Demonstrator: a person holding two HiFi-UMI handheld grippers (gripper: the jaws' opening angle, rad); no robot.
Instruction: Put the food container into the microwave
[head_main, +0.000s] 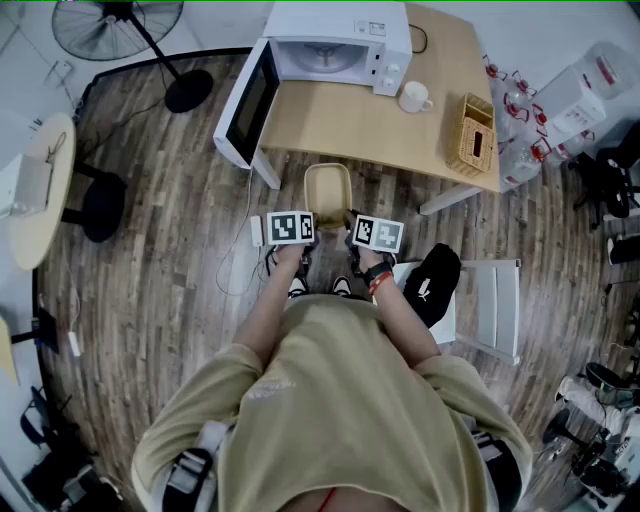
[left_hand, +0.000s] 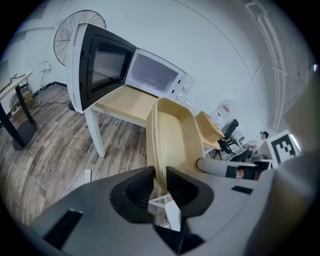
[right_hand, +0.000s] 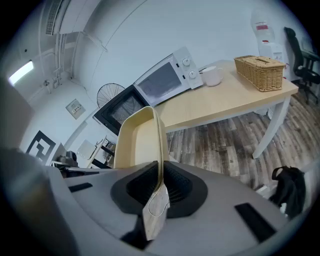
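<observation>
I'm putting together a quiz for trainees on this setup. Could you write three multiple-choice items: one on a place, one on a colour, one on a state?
1. Where is the white mug?
A. inside the microwave
B. on the table, beside the microwave
C. on the floor

2. What colour is the food container?
A. blue
B. cream
C. black

3. The microwave's door is:
A. shut
B. taken off
C. swung open

Answers:
1 B, the mug stands on the tabletop next to the microwave.
2 B, its walls look pale cream in every view.
3 C, the door hangs out sideways, leaving the cavity exposed.
</observation>
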